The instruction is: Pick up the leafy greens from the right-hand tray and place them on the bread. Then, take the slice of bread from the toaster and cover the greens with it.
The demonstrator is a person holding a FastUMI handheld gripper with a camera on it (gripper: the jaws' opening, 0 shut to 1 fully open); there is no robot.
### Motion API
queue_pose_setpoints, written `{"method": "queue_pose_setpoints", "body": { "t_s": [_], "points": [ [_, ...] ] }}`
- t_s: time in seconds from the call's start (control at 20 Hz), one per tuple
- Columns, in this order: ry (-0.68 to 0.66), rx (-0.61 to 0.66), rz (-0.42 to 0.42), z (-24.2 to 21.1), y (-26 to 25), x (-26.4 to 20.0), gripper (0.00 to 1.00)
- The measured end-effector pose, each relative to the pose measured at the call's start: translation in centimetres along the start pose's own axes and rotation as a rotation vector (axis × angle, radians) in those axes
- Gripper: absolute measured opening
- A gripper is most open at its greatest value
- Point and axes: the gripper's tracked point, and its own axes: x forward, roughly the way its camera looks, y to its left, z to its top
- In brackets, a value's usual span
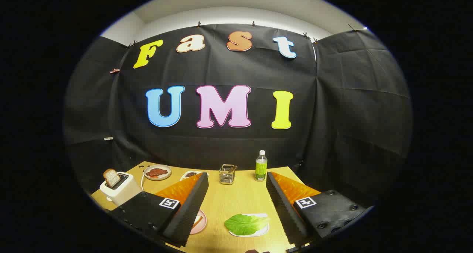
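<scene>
The leafy greens (244,224) lie on a small white tray (263,231) on the wooden table, low between my two fingers and nearer the right one. A pink plate (200,222) with a slice of bread on it peeks out from behind the left finger. The white toaster (122,188) stands left of the left finger with a bread slice (111,177) sticking up from its slot. My gripper (236,179) is open and high above the table, with nothing between its fingers.
At the table's far side stand a plate of reddish meat (157,172), a small dish with dark bits (190,174), a metal wire holder (227,174) and a green bottle (261,166). The black cloth wall rises right behind the table's far edge.
</scene>
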Motion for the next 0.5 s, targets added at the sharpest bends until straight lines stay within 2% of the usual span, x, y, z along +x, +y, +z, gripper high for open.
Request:
{"method": "queue_pose_setpoints", "body": {
  "t_s": [0.5],
  "points": [
    [0.017, -0.005, 0.019, -0.8, 0.6, 1.1, 0.97]
  ]
}}
